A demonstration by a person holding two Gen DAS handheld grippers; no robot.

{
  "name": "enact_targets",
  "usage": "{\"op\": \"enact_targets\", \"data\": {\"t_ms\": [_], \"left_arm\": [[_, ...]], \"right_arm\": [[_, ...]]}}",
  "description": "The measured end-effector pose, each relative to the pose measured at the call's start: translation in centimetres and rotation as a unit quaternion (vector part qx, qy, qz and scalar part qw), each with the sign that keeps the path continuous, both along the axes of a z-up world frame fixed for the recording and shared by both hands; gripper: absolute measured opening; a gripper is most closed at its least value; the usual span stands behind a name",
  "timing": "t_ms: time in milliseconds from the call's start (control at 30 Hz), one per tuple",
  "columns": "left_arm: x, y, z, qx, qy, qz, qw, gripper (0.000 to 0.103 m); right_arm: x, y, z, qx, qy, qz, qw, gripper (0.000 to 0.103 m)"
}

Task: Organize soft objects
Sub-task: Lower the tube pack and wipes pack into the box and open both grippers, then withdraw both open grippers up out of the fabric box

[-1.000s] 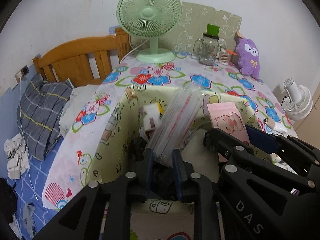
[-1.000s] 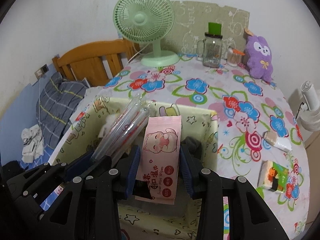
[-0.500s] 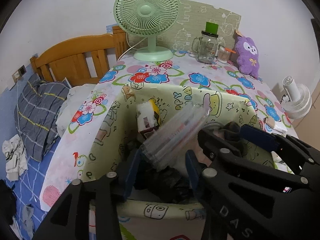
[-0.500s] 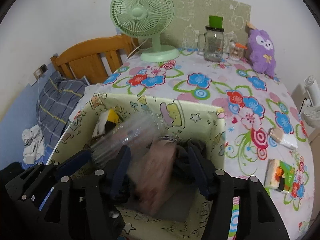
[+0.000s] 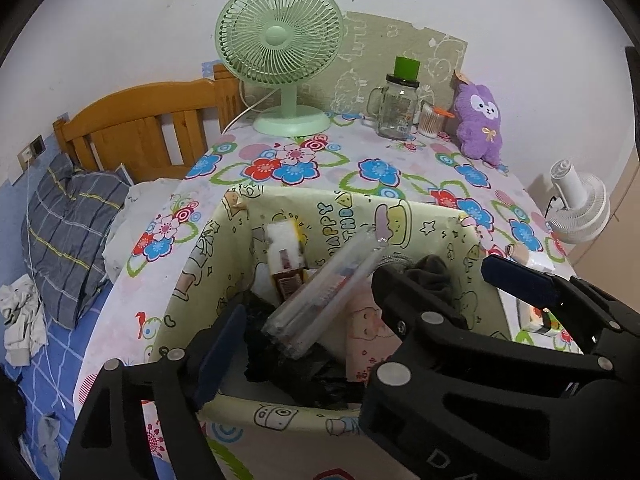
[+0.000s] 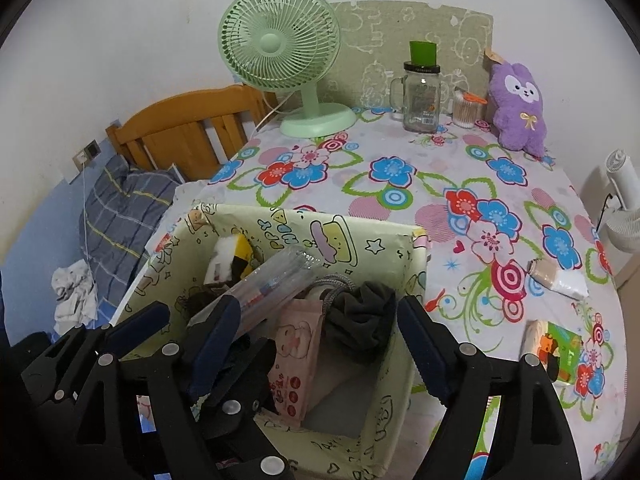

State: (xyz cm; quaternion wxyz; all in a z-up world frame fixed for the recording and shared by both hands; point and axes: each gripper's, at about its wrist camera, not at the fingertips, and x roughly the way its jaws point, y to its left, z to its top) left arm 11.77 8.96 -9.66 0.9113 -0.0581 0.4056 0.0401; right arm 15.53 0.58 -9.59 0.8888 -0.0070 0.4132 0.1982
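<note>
A pale yellow cartoon-print storage box (image 5: 352, 216) (image 6: 416, 264) stands at the table's near edge. Inside lie a clear plastic packet (image 5: 324, 300) (image 6: 276, 284), a pink wet-wipes pack (image 5: 368, 332) (image 6: 296, 356), a dark grey cloth (image 6: 360, 320) (image 5: 432, 276), a black bag (image 5: 296, 368) and a white-and-yellow pack (image 5: 284, 240) (image 6: 228, 256). My left gripper (image 5: 300, 352) is open and empty above the box, the clear packet between its fingers. My right gripper (image 6: 316, 348) is open and empty over the wipes pack.
A green fan (image 6: 280, 40), a glass jar (image 6: 420, 96), a cotton-swab tub (image 6: 466, 110) and a purple plush (image 6: 518, 108) stand at the table's back. A small tissue pack (image 6: 558, 278) and a green pack (image 6: 554, 350) lie at right. A bed (image 5: 68, 216) is left.
Both grippers opened and let go: the clear packet and the pink wipes pack dropped into the box. Both grippers pulled back and up a little.
</note>
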Motion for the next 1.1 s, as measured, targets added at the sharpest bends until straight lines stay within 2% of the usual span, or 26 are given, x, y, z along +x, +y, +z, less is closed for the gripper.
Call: {"op": "enact_targets", "data": {"t_ms": [100, 467, 667, 867, 1100], "left_arm": [[-0.2, -0.4, 0.3, 0.005, -0.005, -0.001, 1.0, 0.088], [-1.0, -2.0, 1.9, 0.021, -0.02, -0.009, 0.9995, 0.088], [-1.3, -2.9, 2.9, 0.032, -0.036, -0.006, 0.9988, 0.094], [-1.9, -3.6, 4.1, 0.038, -0.053, -0.004, 0.9979, 0.098], [-2.5, -5.0, 5.2, 0.043, -0.068, -0.012, 0.9967, 0.103]], "right_arm": [[-0.2, -0.4, 0.4, -0.005, -0.006, -0.008, 1.0, 0.085], [-1.0, -2.4, 1.9, -0.006, -0.025, -0.022, 0.999, 0.085], [-1.5, -3.3, 3.0, -0.005, -0.04, -0.026, 0.999, 0.086], [-2.3, -4.3, 4.3, -0.001, -0.068, -0.041, 0.997, 0.095], [-3.2, -5.7, 5.6, 0.001, -0.087, -0.046, 0.995, 0.096]]}}
